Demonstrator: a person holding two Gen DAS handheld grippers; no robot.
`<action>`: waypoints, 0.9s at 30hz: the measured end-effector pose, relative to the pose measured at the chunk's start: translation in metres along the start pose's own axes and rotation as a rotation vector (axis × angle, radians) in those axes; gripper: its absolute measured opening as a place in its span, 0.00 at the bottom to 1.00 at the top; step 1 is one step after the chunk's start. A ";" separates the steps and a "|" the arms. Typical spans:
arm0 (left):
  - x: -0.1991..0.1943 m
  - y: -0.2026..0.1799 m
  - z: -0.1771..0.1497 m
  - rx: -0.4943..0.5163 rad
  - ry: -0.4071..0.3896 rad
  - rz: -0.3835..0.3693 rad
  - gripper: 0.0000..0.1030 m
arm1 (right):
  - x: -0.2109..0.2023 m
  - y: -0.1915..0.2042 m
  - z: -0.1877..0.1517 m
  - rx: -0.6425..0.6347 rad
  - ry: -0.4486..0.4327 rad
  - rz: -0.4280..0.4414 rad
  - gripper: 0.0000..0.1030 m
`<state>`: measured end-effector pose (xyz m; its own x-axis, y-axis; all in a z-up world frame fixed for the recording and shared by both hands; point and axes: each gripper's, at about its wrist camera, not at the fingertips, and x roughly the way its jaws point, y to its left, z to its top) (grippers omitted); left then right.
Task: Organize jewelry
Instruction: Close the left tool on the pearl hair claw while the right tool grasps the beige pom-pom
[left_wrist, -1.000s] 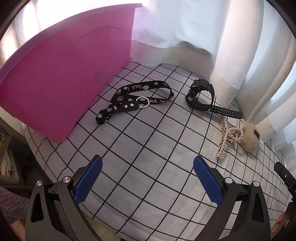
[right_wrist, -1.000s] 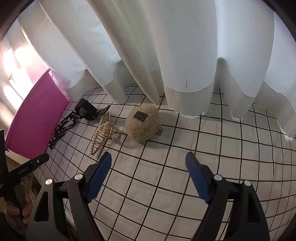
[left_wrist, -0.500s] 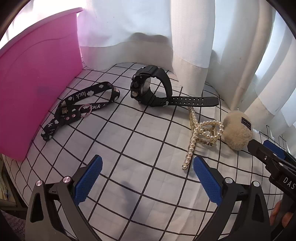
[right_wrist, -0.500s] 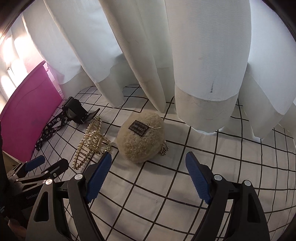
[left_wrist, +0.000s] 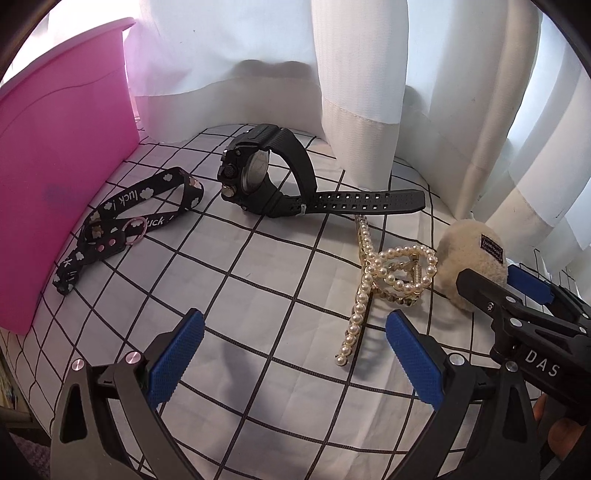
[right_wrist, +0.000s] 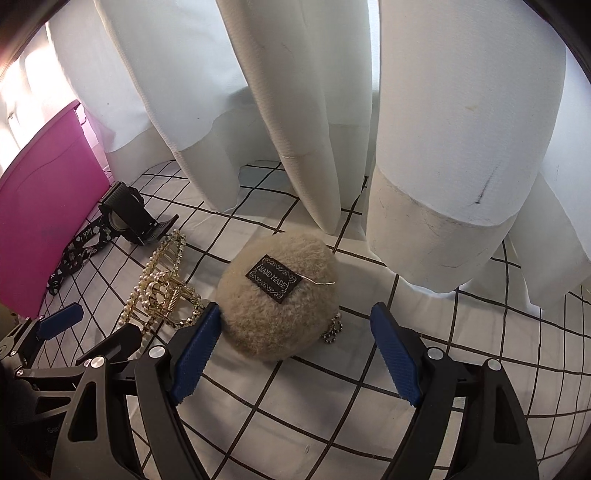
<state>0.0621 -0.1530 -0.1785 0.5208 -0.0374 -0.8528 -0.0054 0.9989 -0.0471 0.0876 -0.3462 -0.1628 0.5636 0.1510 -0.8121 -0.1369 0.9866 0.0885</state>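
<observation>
Though ungripped, fluffy pouch (right_wrist: 275, 306) between right fingers (right_wrist: 195, 350)

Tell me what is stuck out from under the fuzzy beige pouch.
A short ball chain pokes out at the edge of the fuzzy beige pouch, lying on the grid cloth. Its attachment underneath is covered.

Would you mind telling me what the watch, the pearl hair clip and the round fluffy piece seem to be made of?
Watch: matte black rubber or resin, judging by the moulded, perforated strap. Pearl hair clip: glossy cream beads, probably imitation pearl, on a shiny gold-toned metal frame with a coil spring. Fluffy piece: beige plush or faux fur, with a dark woven label and a small metal ball chain.
</observation>
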 end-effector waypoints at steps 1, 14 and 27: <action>0.003 0.000 0.001 -0.003 0.002 -0.005 0.94 | 0.002 -0.001 0.001 0.001 0.004 0.004 0.76; 0.023 -0.009 0.002 0.037 0.008 0.033 0.88 | 0.009 -0.016 0.007 0.020 0.005 0.052 0.76; 0.011 0.001 0.002 0.025 -0.034 -0.053 0.19 | 0.005 -0.008 0.004 -0.001 -0.030 0.068 0.55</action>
<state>0.0695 -0.1521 -0.1867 0.5486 -0.0896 -0.8313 0.0438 0.9960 -0.0785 0.0948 -0.3528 -0.1654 0.5775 0.2195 -0.7863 -0.1764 0.9740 0.1423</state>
